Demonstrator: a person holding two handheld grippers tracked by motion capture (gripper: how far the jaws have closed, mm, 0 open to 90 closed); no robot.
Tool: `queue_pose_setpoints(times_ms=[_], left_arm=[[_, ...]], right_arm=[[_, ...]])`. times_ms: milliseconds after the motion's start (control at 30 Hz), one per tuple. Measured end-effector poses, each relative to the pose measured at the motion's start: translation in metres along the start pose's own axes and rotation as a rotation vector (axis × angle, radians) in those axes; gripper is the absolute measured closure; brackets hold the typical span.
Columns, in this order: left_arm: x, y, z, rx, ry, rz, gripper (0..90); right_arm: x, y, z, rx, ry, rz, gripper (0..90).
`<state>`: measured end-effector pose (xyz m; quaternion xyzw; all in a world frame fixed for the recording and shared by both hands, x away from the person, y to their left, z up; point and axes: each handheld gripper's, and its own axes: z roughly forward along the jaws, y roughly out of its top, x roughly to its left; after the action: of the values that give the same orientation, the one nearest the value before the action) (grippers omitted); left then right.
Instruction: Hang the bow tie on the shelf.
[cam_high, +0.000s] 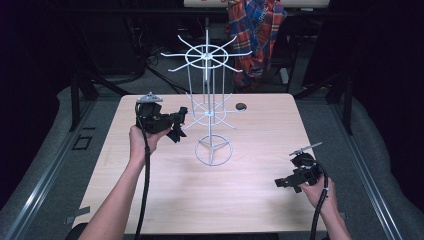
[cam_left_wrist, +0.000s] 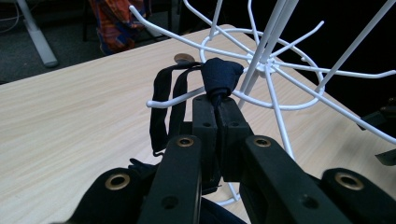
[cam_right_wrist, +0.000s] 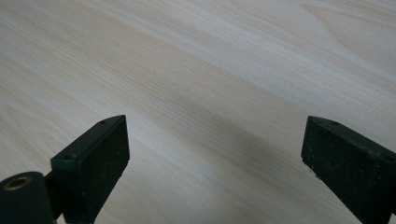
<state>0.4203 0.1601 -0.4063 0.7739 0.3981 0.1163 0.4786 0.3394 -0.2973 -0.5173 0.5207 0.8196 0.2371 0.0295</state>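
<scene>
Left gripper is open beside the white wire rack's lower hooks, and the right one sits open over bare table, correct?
Not quite. The left gripper is shut on a dark cloth item at the white wire rack, as the left gripper view shows. The right gripper is open over bare table.

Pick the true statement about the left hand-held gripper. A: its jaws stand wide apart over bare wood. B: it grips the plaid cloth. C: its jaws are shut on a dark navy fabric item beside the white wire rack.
C: the left hand-held gripper has its jaws pressed together on the dark navy fabric item, next to the white wire rack.
</scene>
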Motion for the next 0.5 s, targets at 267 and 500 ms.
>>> queue_pose_setpoints(times_ms=[267,500], left_arm=[[-0.001,-0.003,0.006,0.009,-0.006,0.004,87.8],[0.001,-0.009,0.011,0.009,-0.012,0.009,87.8]], right_arm=[[0.0,0.0,0.001,0.001,0.004,-0.002,7.3],[0.0,0.0,0.001,0.009,0.004,-0.009,7.2]])
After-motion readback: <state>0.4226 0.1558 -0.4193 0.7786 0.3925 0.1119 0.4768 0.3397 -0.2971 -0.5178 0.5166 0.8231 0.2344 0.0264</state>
